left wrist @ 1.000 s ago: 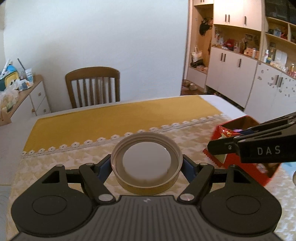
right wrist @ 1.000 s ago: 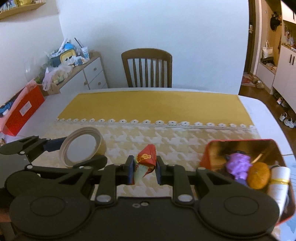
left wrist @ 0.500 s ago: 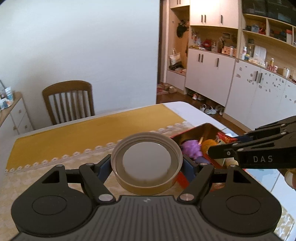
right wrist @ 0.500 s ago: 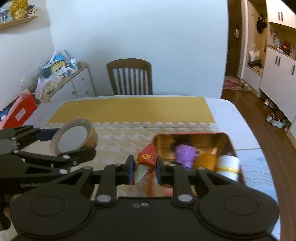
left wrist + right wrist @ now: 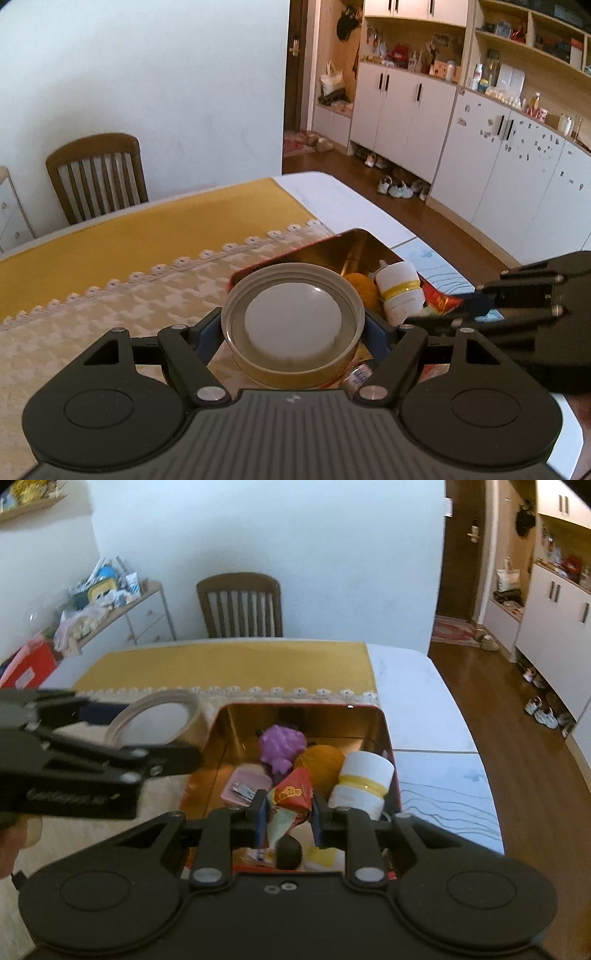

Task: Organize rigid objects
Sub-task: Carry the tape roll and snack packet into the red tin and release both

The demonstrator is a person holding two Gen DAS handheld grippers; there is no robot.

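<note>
The left claw (image 5: 293, 328) grips a round lid (image 5: 291, 323) beside the tin (image 5: 306, 716) on the table (image 5: 221, 661); the right claw (image 5: 288, 812) pinches a red packet (image 5: 291, 790) above it. Several items already lie inside; these two remain.

The tin box (image 5: 373, 723) sits on the table (image 5: 424, 686), near its right edge, past the lace border of the tablecloth (image 5: 221, 664). Inside it, a plush toy (image 5: 282, 746) lies toward the back, a ball (image 5: 321, 760) beside it, and a jar (image 5: 360, 782) against the right wall. A chair (image 5: 240, 605) stands behind the table.
</note>
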